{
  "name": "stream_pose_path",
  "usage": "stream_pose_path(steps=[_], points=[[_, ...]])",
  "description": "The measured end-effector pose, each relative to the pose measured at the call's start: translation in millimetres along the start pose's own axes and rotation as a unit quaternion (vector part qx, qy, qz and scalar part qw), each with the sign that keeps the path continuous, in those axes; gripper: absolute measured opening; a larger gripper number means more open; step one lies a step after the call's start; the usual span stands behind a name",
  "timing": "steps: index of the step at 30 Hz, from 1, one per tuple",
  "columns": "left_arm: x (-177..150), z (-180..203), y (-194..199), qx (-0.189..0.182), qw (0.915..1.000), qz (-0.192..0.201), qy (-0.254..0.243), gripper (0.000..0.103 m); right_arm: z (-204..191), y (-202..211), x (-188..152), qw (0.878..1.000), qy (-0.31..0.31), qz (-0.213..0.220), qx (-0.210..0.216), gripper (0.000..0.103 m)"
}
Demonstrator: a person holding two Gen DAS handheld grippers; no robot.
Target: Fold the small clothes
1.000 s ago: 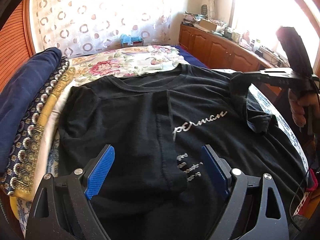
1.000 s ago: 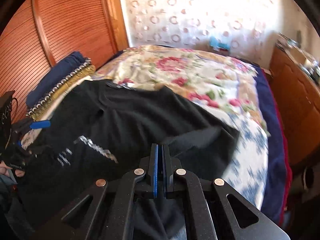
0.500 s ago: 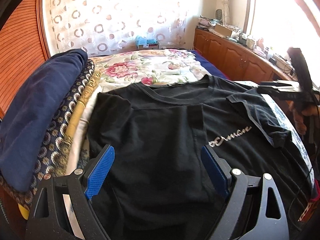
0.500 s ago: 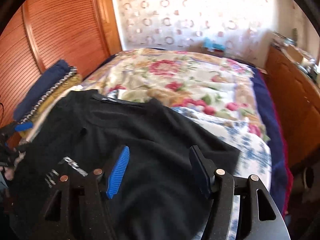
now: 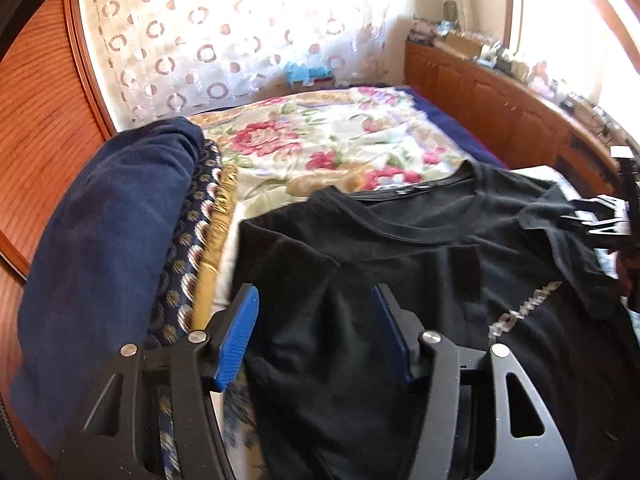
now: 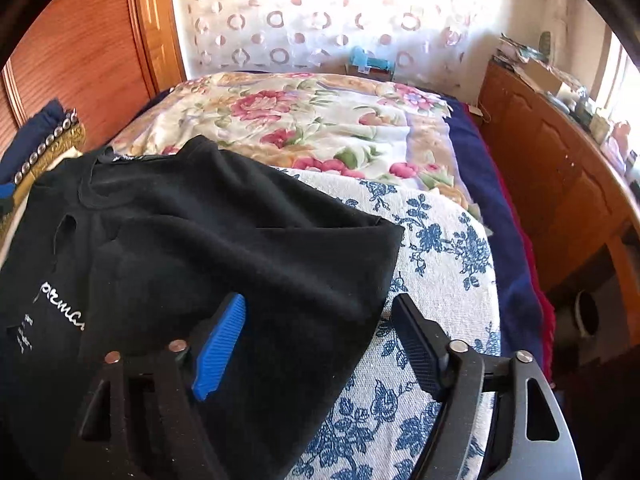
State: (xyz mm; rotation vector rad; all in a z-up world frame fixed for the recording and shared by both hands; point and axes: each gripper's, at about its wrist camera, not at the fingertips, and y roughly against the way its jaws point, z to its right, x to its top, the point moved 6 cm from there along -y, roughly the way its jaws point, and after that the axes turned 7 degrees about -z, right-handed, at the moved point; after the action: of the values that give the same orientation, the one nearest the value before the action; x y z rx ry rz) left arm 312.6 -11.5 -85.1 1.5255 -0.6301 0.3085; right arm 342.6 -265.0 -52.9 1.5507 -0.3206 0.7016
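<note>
A black T-shirt [image 5: 420,280] with white lettering lies face up on the bed, its left side folded over the chest. It also shows in the right wrist view [image 6: 224,240], with its right sleeve folded inward. My left gripper [image 5: 316,332] is open and empty, just above the shirt's folded left part. My right gripper [image 6: 320,340] is open and empty over the shirt's right edge, where it meets the blue-flowered cover [image 6: 440,248]. The right gripper also appears at the right edge of the left wrist view [image 5: 600,220].
A stack of folded cloths, navy on top [image 5: 108,240], lies left of the shirt. A floral bedspread [image 5: 328,148] covers the far bed. Wooden wardrobe doors [image 6: 80,52] stand left, a wooden cabinet [image 6: 560,168] right, a curtained window [image 5: 240,40] behind.
My right gripper opened and let go of the right sleeve, which now lies folded on the shirt. My left gripper, open throughout, narrowed a little and swung left toward the cloth stack.
</note>
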Motion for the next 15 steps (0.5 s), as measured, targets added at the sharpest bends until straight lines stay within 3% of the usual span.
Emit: stream_pose_path(steps=[4, 11, 14, 15], points=[[10, 0, -16, 0.026, 0.9993, -0.020, -0.019, 0.060, 2, 1, -1, 1.000, -0.002, 0.009, 0.000, 0.085], [11, 3, -50, 0.032, 0.9965, -0.064, -0.042, 0.058, 15, -2, -4, 1.000, -0.006, 0.005, -0.001, 0.090], [12, 2, -55, 0.032, 0.9960, -0.069, -0.048, 0.028, 18, -7, -1, 1.000, -0.006, 0.005, 0.000, 0.090], [13, 1, -54, 0.030, 0.9962, -0.067, -0.048, 0.010, 19, -7, -1, 1.000, -0.006, 0.005, 0.000, 0.090]])
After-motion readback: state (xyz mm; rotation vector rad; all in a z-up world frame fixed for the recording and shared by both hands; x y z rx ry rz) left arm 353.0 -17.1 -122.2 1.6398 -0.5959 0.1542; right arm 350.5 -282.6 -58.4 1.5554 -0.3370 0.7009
